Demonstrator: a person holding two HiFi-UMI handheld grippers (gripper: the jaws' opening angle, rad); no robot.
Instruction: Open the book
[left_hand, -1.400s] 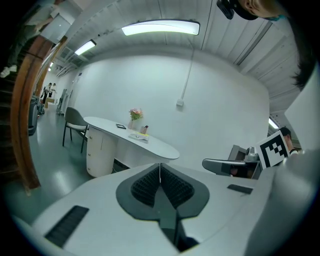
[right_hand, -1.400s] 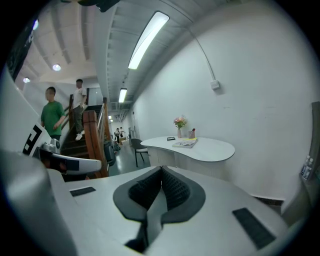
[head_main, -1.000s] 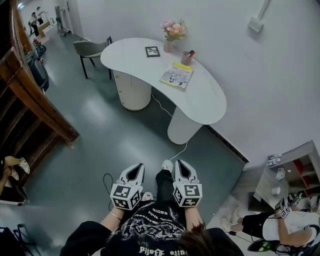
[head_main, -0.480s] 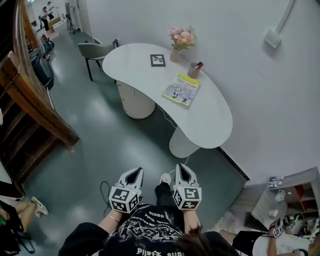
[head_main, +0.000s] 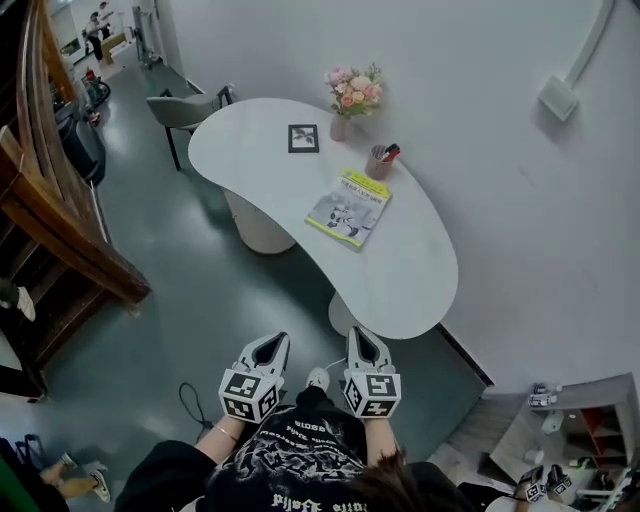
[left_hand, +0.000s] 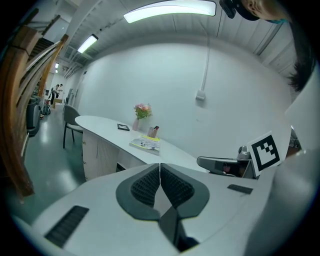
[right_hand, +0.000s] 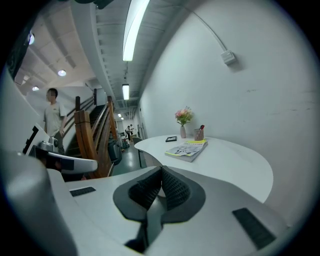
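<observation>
A closed book (head_main: 348, 208) with a yellow edge and a grey printed cover lies flat on the white curved table (head_main: 400, 270); it also shows in the left gripper view (left_hand: 146, 144) and the right gripper view (right_hand: 187, 149). My left gripper (head_main: 271, 344) and right gripper (head_main: 360, 336) are held side by side close to my body, well short of the table and over the floor. Both are shut with nothing between the jaws (left_hand: 159, 166) (right_hand: 161, 170).
On the table stand a vase of pink flowers (head_main: 349, 94), a pen cup (head_main: 379, 161) and a square marker card (head_main: 303, 138). A grey chair (head_main: 185, 110) stands at the table's far end. A wooden stair rail (head_main: 60, 220) runs along the left. A person (right_hand: 51, 120) stands beside me.
The view has closed in on the table: the book and the table's near end sit lower and nearer. Both grippers keep their place in front of me, still shut.
</observation>
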